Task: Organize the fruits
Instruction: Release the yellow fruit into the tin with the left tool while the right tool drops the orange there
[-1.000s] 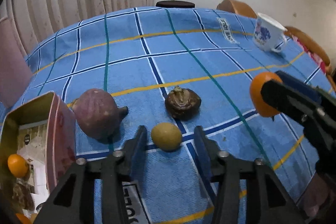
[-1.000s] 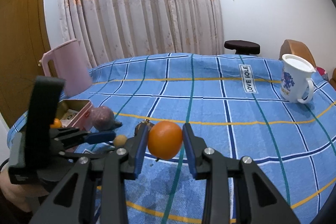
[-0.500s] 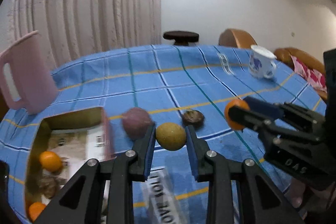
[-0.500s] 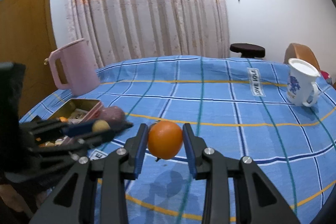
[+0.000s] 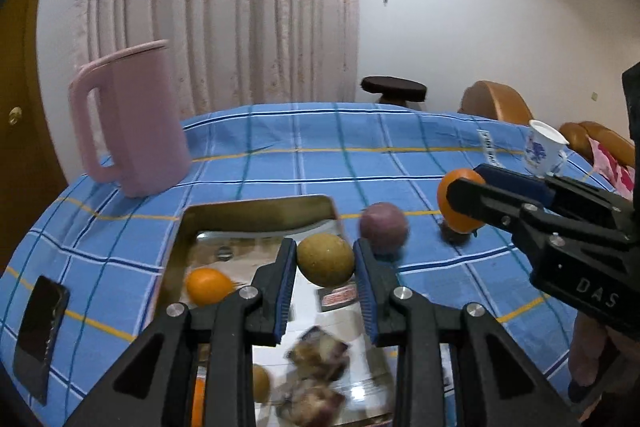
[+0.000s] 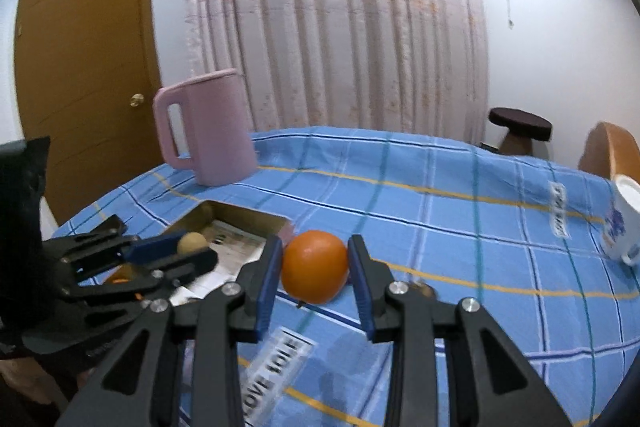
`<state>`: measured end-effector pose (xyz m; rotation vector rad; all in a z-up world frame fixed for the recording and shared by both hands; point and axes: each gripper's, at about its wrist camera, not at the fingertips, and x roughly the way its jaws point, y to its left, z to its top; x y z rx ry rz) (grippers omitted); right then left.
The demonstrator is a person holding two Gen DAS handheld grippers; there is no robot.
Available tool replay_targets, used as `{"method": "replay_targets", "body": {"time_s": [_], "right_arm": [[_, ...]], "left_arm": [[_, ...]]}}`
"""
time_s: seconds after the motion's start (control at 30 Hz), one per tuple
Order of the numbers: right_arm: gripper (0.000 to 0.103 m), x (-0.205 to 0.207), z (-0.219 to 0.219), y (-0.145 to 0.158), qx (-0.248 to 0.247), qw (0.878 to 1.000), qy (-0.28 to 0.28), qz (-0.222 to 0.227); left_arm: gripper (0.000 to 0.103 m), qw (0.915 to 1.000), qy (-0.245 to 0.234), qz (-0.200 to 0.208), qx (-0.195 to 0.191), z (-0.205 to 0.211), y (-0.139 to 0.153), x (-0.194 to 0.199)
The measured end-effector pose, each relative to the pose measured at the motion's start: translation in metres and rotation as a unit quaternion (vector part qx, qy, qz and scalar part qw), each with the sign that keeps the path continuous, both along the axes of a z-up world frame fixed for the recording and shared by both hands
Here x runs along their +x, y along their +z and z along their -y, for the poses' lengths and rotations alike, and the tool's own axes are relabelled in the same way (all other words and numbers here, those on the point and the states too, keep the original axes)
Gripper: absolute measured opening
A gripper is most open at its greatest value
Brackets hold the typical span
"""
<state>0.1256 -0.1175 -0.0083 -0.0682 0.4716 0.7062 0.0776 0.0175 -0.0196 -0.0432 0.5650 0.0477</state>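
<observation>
My left gripper (image 5: 325,261) is shut on a yellow-green round fruit (image 5: 325,259) and holds it above the open gold tin (image 5: 256,215), near the tin's right side. The tin holds an orange (image 5: 208,285) and several other fruits. My right gripper (image 6: 314,267) is shut on an orange (image 6: 314,266) and holds it above the blue checked cloth, just right of the tin (image 6: 240,217). A purple fruit (image 5: 383,230) lies on the cloth beside the tin. A dark brown fruit (image 5: 454,235) lies partly hidden behind the held orange (image 5: 452,199).
A pink pitcher (image 5: 132,123) stands at the back left of the table. A white mug with blue print (image 5: 542,153) stands at the far right. A black phone (image 5: 38,331) lies near the left edge. Chairs and a stool stand beyond the table.
My left gripper closed on the yellow-green fruit, lifted it off the cloth and carried it left over the tin. My right gripper moved left toward the tin with its orange.
</observation>
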Motion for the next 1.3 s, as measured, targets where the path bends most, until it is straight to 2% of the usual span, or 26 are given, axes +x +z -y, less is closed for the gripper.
{"method": "replay_targets", "body": {"time_s": [0.47,0.83,1.0,1.13,1.17,1.2,1.23,1.3], "right_arm": [[0.037,-0.011,-0.071,-0.016,-0.017,0.997,0.068,-0.013],[0.037,-0.014,-0.092,-0.039,-0.039,0.994,0.093,-0.039],[0.037,-0.016,-0.098,-0.047,-0.047,0.993,0.102,-0.042],[0.04,-0.016,-0.095,-0.046,-0.038,0.992,0.114,-0.049],[0.045,-0.016,-0.093,-0.046,-0.033,0.991,0.119,-0.052],[0.046,-0.016,-0.091,-0.045,-0.029,0.99,0.124,-0.054],[0.05,-0.017,-0.089,-0.044,-0.024,0.99,0.129,-0.052],[0.063,-0.02,-0.078,-0.038,-0.008,0.99,0.133,-0.04]], "left_arm": [[0.031,0.999,0.042,-0.011,-0.009,-0.047,-0.014,-0.009],[0.031,0.9977,0.06,-0.026,-0.014,-0.063,-0.028,-0.017],[0.031,0.9972,0.066,-0.034,-0.004,-0.064,-0.033,-0.019],[0.032,0.9966,0.071,-0.042,0.007,-0.062,-0.037,-0.019],[0.032,0.9964,0.073,-0.042,0.005,-0.062,-0.037,-0.019],[0.036,0.9963,0.075,-0.042,0.004,-0.063,-0.037,-0.019],[0.045,0.9963,0.076,-0.04,0.002,-0.063,-0.036,-0.019],[0.05,0.9967,0.075,-0.031,-0.006,-0.064,-0.032,-0.022]]}}
